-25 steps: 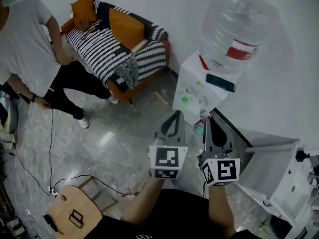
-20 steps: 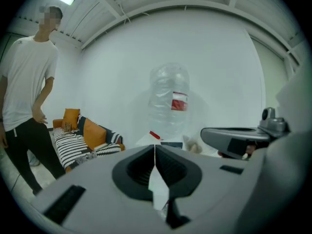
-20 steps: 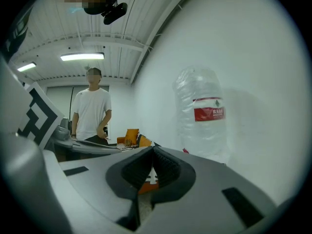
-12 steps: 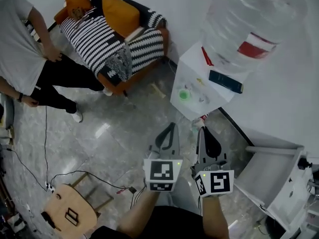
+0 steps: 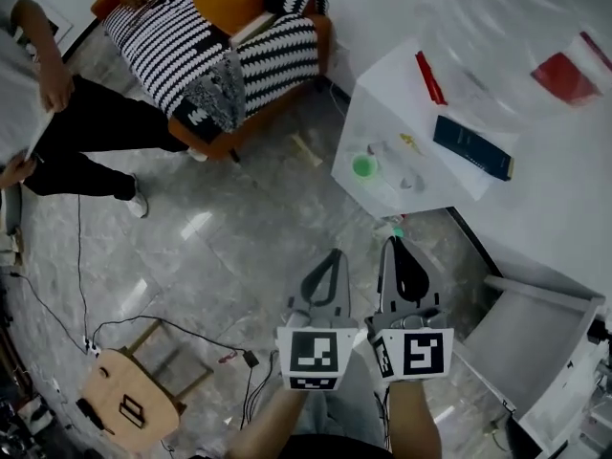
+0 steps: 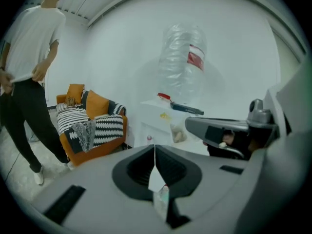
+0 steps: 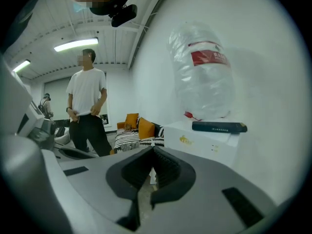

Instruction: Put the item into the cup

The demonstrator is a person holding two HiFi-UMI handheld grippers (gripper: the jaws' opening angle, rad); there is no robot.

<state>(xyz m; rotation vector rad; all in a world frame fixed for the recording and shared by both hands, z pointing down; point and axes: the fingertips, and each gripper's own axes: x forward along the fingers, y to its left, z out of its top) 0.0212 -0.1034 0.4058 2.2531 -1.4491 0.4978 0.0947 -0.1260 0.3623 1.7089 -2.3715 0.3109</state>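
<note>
A small green cup (image 5: 363, 167) stands on top of the white water dispenser (image 5: 382, 113), next to a dark blue flat box (image 5: 472, 148) and a red item (image 5: 427, 76). Both grippers hang low in the head view, over the floor in front of the dispenser. My left gripper (image 5: 334, 253) (image 6: 155, 147) is shut with nothing in it. My right gripper (image 5: 395, 244) (image 7: 154, 150) is shut and empty too, its tip near a small green and red part (image 5: 395, 228) at the dispenser's foot. I cannot tell which object is the item.
A large clear water bottle (image 7: 204, 72) sits on the dispenser. A striped sofa with orange cushions (image 5: 210, 36) stands at the back left, a person (image 5: 57, 113) beside it. A wooden stool (image 5: 124, 404) and cables (image 5: 143, 328) lie on the marble floor; grey shelving (image 5: 521, 338) is on the right.
The view has tilted down and moved toward the dispenser, whose top now shows from above. Both grippers sit lower in the frame, still shut. The person has slid to the left edge.
</note>
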